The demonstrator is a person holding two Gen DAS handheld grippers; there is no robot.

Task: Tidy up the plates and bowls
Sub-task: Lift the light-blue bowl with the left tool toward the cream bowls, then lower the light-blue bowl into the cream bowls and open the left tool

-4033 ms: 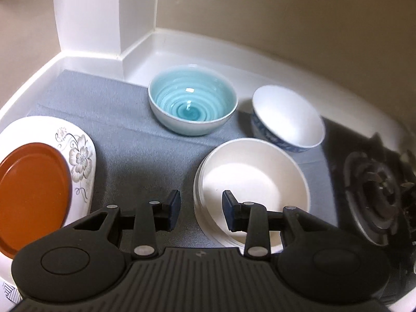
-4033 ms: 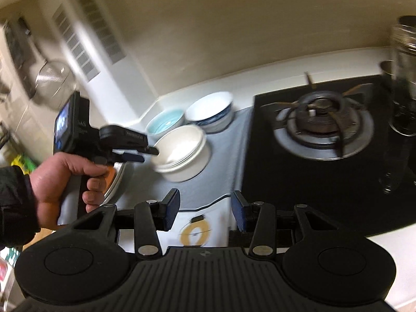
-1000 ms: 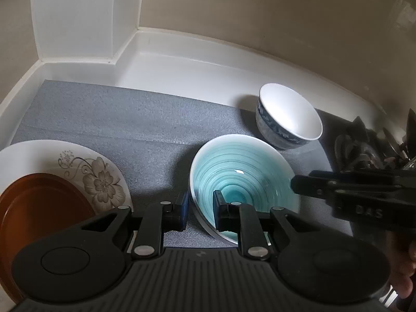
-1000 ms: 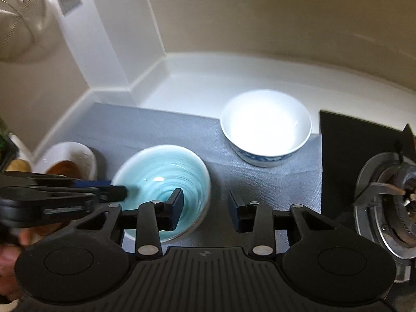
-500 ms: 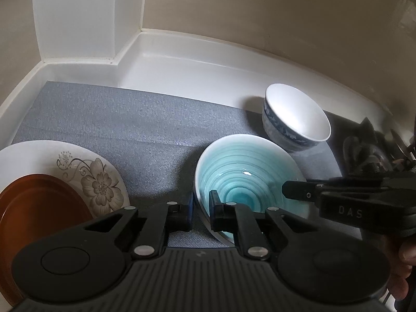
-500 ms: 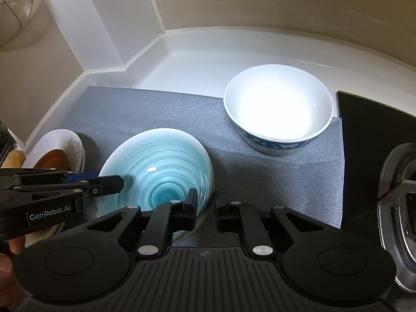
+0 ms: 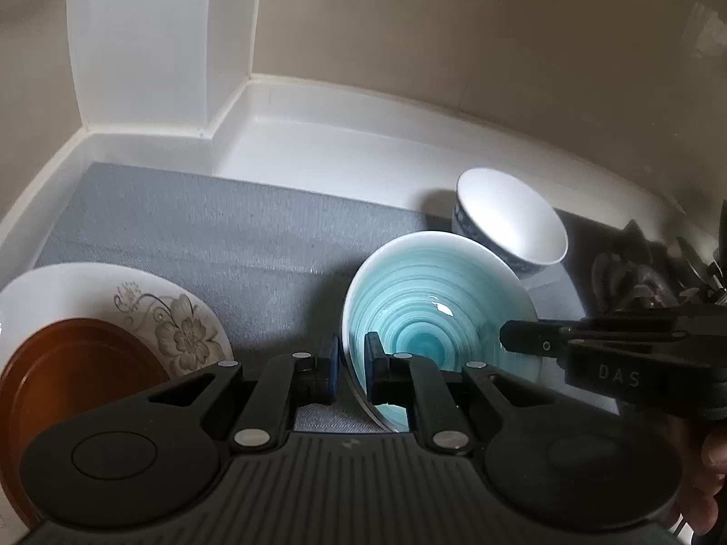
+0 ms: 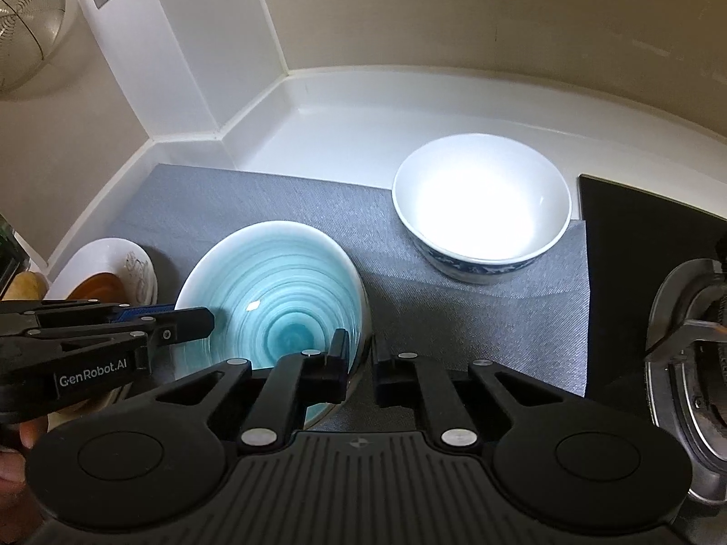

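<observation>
**Teal bowl now pinched from both sides**

Since four seconds ago: teal bowl [image 7: 436,313] brought forward from the back of the grey mat [image 7: 218,236] to the near edge, over where a cream bowl stood. Left gripper [image 7: 352,368] clenched on its left rim, one finger inside, one outside; right gripper [image 8: 361,363] likewise clamped on the right rim.

To do it well: keep both pinches level, lift straight, avoid twisting the rim between pads, set down gently; glazed wall probably slippery.

Count: two bowls clearly visible, teal between the fingers, blue-patterned white bowl [image 8: 481,213] beyond the fingertips; possibly a third hidden under the teal, hard to tell. Two plates left of the left fingers: floral plate [image 7: 177,318] with brown plate [image 7: 77,372] on top.
</observation>
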